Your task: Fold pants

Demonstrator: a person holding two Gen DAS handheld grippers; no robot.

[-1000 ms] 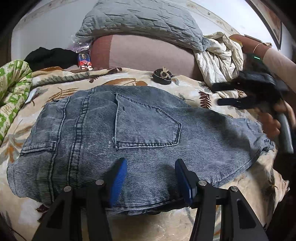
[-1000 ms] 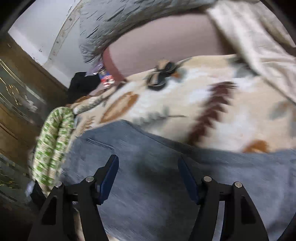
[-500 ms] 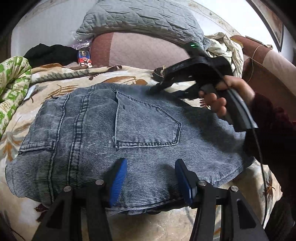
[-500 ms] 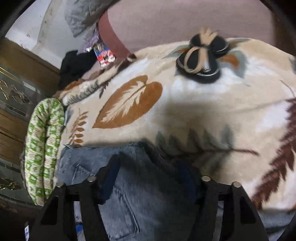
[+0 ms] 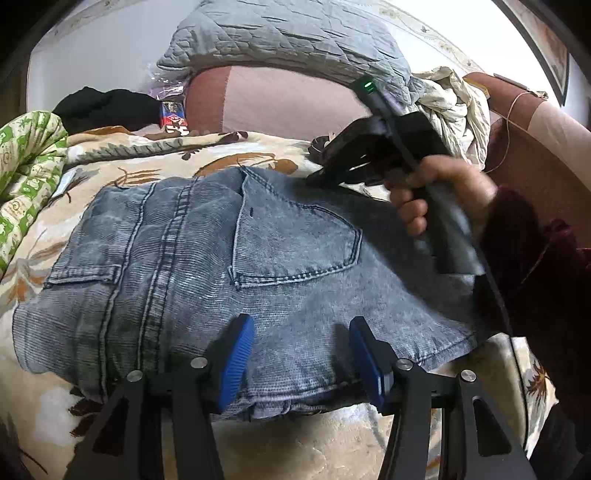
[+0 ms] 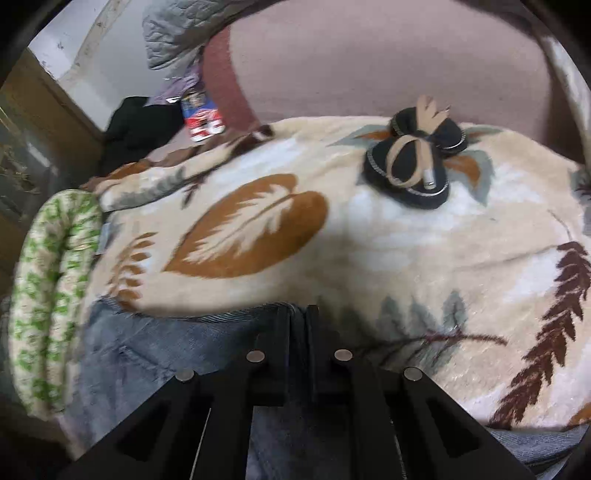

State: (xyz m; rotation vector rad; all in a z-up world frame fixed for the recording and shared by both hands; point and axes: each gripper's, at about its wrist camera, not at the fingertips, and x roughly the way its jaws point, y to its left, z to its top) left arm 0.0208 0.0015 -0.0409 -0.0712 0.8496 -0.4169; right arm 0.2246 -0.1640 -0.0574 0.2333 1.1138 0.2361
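Grey-blue denim pants lie folded on a leaf-patterned blanket, back pocket up. My left gripper is open, its blue pads hovering over the near edge of the pants. My right gripper reaches to the far edge of the pants by the waistband. In the right wrist view the right gripper is shut on the denim edge, with the pants running down to the left.
A black hair bow lies on the blanket just beyond the pants. A green-patterned quilt roll lies at the left. A pink bolster, grey quilt and crumpled cream cloth sit behind.
My right gripper moved left across the pants to their far edge and closed on the denim. The left gripper has stayed open over the near edge.
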